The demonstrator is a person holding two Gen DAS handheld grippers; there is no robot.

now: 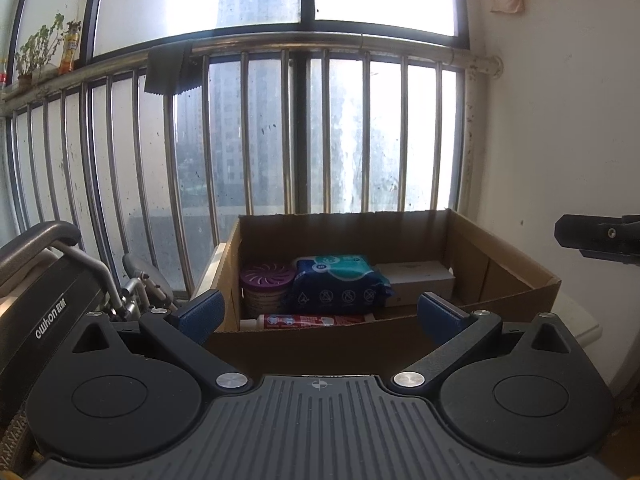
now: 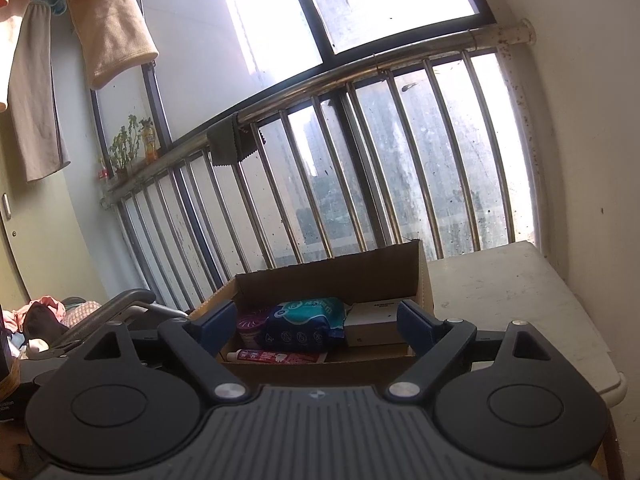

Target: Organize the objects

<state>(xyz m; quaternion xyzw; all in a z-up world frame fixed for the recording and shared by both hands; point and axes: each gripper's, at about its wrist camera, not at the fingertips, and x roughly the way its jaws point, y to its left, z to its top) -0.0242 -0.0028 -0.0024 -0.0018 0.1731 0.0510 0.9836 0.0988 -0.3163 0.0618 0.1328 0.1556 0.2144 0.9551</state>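
Observation:
An open cardboard box [image 1: 500, 276] stands on a white table by the railing. It holds a purple-lidded round tub [image 1: 266, 286], a blue and teal wipes pack [image 1: 340, 286], a white carton [image 1: 420, 280] and a red and white tube [image 1: 308, 320]. My left gripper [image 1: 320, 312] is open and empty, just in front of the box. My right gripper [image 2: 316, 326] is open and empty, also in front of the box [image 2: 328, 276]. The same tub [image 2: 249, 326], pack [image 2: 306, 322], carton [image 2: 374, 322] and tube [image 2: 276, 357] show in the right wrist view.
A metal railing [image 1: 280, 132] and window stand behind the box. A folded wheelchair [image 1: 52, 300] is at the left. The white table [image 2: 516, 300] extends right of the box, next to a wall. The other gripper's black part [image 1: 600, 238] shows at the right edge.

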